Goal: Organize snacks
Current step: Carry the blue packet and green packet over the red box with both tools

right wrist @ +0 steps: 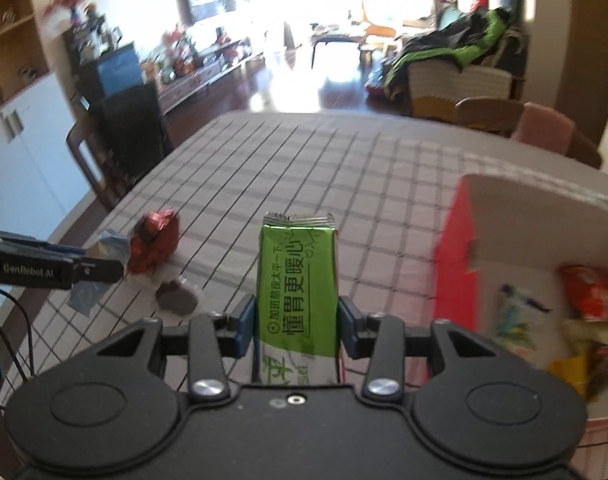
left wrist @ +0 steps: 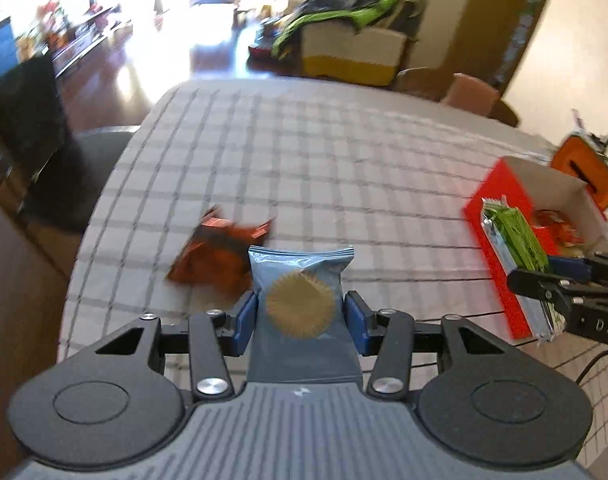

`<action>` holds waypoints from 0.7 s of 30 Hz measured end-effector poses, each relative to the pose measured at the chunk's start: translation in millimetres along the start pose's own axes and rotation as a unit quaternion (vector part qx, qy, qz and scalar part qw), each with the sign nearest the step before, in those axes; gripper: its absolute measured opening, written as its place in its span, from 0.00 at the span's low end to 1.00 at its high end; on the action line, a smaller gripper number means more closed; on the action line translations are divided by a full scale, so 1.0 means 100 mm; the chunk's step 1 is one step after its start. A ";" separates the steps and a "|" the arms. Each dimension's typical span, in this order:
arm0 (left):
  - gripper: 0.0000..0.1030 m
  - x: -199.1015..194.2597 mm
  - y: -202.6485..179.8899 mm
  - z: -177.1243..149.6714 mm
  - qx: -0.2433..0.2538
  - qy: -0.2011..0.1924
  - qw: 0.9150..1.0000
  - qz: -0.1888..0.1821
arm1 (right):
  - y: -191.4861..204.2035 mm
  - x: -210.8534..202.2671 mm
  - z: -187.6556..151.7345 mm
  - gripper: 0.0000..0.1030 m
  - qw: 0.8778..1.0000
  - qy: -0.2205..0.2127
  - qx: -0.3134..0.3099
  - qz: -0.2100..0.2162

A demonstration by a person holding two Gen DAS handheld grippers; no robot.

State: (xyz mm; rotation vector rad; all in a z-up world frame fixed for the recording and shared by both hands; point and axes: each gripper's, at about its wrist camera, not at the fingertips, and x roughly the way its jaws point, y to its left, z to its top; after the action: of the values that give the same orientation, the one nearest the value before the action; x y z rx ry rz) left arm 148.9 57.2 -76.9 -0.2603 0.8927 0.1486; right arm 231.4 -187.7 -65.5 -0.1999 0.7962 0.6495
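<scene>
My left gripper [left wrist: 300,314] is shut on a blue snack packet [left wrist: 302,280] printed with a round golden cake, held above the checked tablecloth. My right gripper [right wrist: 296,320] is shut on a green snack bar [right wrist: 298,276] with a silver crimped end. In the left wrist view the right gripper [left wrist: 543,280] with the green snack bar [left wrist: 517,240] hangs in front of the red box [left wrist: 499,196]. In the right wrist view the red box [right wrist: 455,240] stands to the right, open, with several packets inside. A red-orange packet [left wrist: 216,256] lies on the cloth beyond my left gripper.
The red-orange packet [right wrist: 154,246] and a small dark wrapped snack [right wrist: 178,296] lie on the tablecloth [right wrist: 343,168]. The left gripper [right wrist: 100,268] reaches in from the left. An orange object [left wrist: 583,164] sits behind the box. Chairs [right wrist: 543,128] stand at the far table edge.
</scene>
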 end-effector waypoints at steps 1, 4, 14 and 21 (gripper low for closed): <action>0.45 -0.01 -0.10 0.04 0.008 -0.004 1.000 -0.008 | -0.06 -0.06 0.01 0.41 1.000 -0.005 0.005 -0.003; 0.45 -0.07 -0.39 0.13 0.030 -0.018 0.999 -0.025 | -0.26 -0.25 0.03 0.41 1.000 -0.021 0.018 -0.014; 0.45 0.00 -1.36 0.37 0.096 -0.035 0.993 -0.065 | -0.94 -0.60 -0.03 0.41 0.995 -0.045 0.048 -0.072; 0.45 0.22 -2.05 0.49 0.137 -0.026 0.987 -0.079 | -1.47 -0.61 -0.13 0.41 0.991 -0.036 0.072 -0.111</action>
State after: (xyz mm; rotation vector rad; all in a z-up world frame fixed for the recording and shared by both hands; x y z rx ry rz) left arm 247.5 -124.4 -31.9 -0.0702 0.8255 -0.1145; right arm 281.4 -337.3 -40.8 -0.1307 0.7363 0.3858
